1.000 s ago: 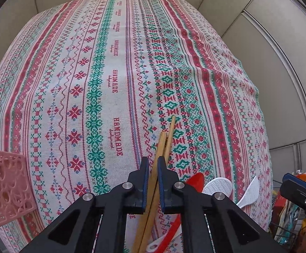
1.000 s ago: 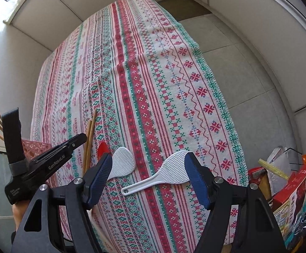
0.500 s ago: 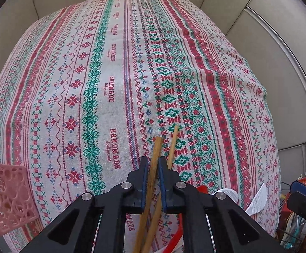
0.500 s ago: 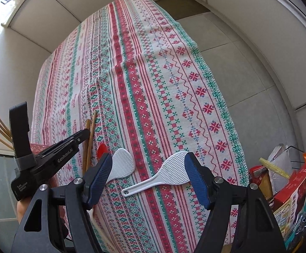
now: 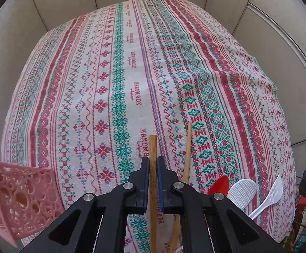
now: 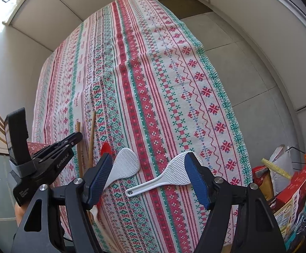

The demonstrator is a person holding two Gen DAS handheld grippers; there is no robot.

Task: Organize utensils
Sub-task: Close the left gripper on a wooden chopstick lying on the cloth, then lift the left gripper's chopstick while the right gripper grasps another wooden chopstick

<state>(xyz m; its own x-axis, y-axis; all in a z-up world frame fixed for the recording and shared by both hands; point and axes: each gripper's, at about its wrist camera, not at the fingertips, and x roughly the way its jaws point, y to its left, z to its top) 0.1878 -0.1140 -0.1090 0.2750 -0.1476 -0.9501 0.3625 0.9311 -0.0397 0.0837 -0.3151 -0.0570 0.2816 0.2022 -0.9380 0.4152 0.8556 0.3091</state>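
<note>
One wooden chopstick is clamped in the closing left gripper above the desk; the right gripper is held wide open, empty, over a white rice paddle.

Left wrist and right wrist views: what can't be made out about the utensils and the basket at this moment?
- Held chopstick, left wrist view: lower end cut off by the bottom edge, behind the left gripper.
- Red spoon: handle hidden behind the gripper in both views.
- Pink basket: cut off by the left edge, contents unreadable.
- Nearer white rice paddle, right wrist view: handle hidden behind a finger of the right gripper.
</note>
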